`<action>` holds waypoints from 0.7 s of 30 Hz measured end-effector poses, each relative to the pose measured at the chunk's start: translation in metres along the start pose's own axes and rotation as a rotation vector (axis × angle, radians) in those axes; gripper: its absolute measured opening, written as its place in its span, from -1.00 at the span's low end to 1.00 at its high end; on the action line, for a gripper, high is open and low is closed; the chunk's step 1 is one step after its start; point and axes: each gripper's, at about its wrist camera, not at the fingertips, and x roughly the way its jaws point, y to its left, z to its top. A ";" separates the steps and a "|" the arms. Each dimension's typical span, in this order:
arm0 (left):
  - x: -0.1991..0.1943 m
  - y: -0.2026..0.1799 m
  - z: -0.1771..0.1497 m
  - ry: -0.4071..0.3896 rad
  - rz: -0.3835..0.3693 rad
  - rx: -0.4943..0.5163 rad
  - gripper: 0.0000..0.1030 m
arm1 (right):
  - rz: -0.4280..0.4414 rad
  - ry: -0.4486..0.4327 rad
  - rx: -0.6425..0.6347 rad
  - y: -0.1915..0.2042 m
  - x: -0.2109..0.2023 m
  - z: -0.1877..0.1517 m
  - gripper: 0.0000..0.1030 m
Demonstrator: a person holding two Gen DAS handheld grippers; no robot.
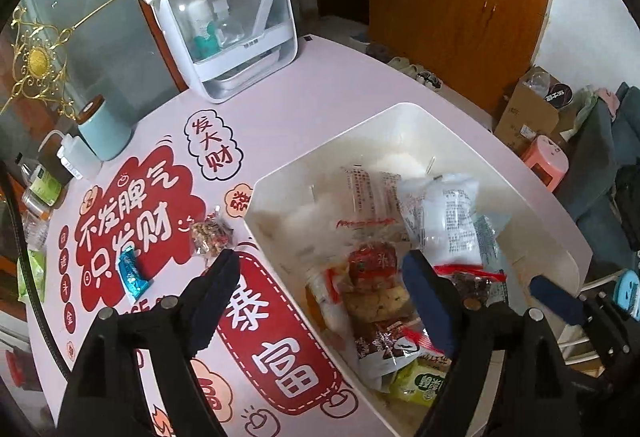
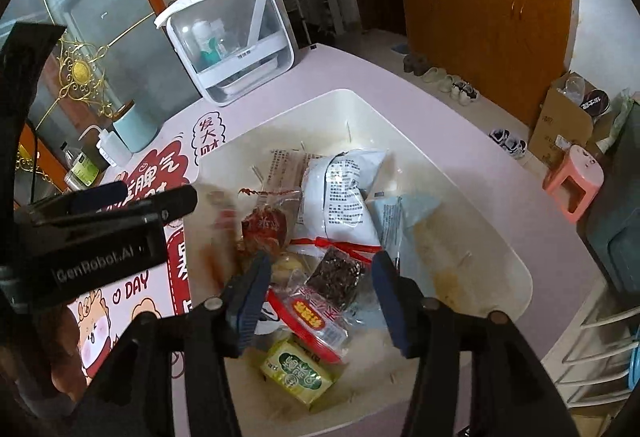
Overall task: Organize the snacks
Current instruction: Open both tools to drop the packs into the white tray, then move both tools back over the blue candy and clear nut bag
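Since both hand-held grippers hang over the bin with nothing between their pads, these lines run from the jaws outward.

Left hand-held gripper (image 1: 320, 289): jaws wide apart and empty. One black finger hangs over the printed mat outside the bin; the blue-padded one is inside it, over the heap.

Right hand-held gripper (image 2: 320, 289): jaws part open, gripping nothing, pointing steeply down into the white rectangular plastic bin (image 2: 516, 261). A red and clear wrapped snack pack (image 2: 316, 321) lies just below and between the pads, not pressed by either.

Bin contents: most snacks are already piled here, among them a large white printed pouch (image 2: 344, 193) and a green wrapped block (image 2: 296, 377).

Snacks left outside: a small clear bag of mixed nuts (image 1: 210, 233) and a blue foil-wrapped sweet (image 1: 134, 275) lie on the pink surface (image 1: 320, 85), left of the bin's near wall.

Deciding relation: the nut bag sits just ahead of the left black finger, the blue sweet a little further left, its long axis slanting away from the bin.

Nearer hand: the left, by my judgement; the right would have to cross the bin wall.

Likely next move: swing the left jaws leftward over the nut bag.
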 end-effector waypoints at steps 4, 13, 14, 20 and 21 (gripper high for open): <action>-0.003 0.002 -0.006 0.006 0.004 -0.002 0.60 | 0.000 0.000 -0.001 0.001 -0.001 -0.001 0.04; -0.019 0.015 -0.026 0.005 0.004 -0.018 0.60 | -0.010 0.000 -0.006 0.015 -0.006 -0.011 0.04; -0.021 0.016 -0.028 0.004 0.006 -0.017 0.60 | -0.009 0.000 -0.007 0.017 -0.006 -0.012 0.04; -0.033 0.032 -0.046 0.008 0.015 -0.035 0.60 | -0.002 0.000 -0.037 0.038 -0.009 -0.019 0.04; -0.034 0.036 -0.048 0.010 0.017 -0.040 0.60 | -0.001 0.001 -0.042 0.042 -0.009 -0.020 0.04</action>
